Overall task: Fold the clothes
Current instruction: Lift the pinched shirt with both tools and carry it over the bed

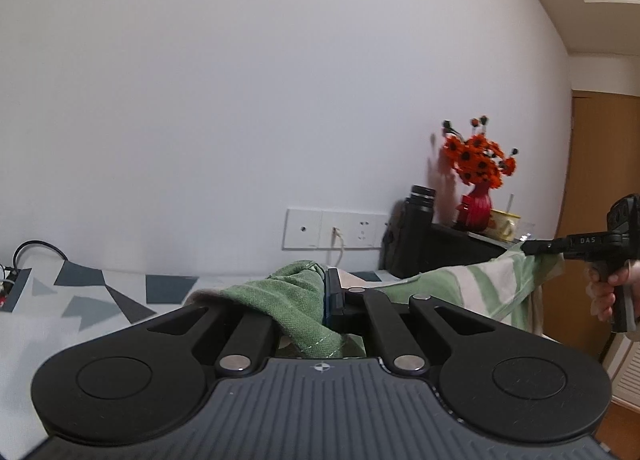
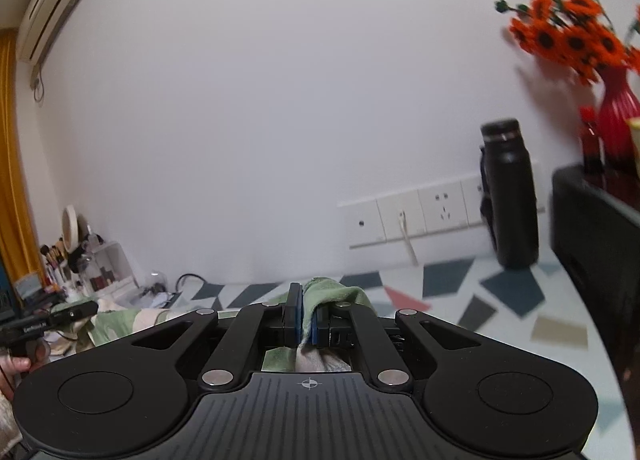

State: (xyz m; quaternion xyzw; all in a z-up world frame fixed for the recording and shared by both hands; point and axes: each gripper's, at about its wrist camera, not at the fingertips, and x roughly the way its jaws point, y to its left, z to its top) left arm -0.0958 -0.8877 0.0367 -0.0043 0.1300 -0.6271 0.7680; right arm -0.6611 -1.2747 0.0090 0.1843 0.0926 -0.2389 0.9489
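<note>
Garment: green-and-cream striped cloth (image 1: 480,284), stretched in air above the patterned table (image 2: 512,292) betw. both tongs.
Left gripper (image 1: 320,292): clamped on one green edge.
Right gripper (image 2: 307,316): pinching the other end.
Far edge, by wall: black bottle (image 2: 510,192), red vase w/ orange flowers (image 1: 478,206), yellow mug (image 1: 505,224).

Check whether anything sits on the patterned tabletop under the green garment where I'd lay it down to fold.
Nothing visible does. Both claws, left and right, grip the green garment above bare patterned tabletop. The black bottle stands back by the wall.
</note>
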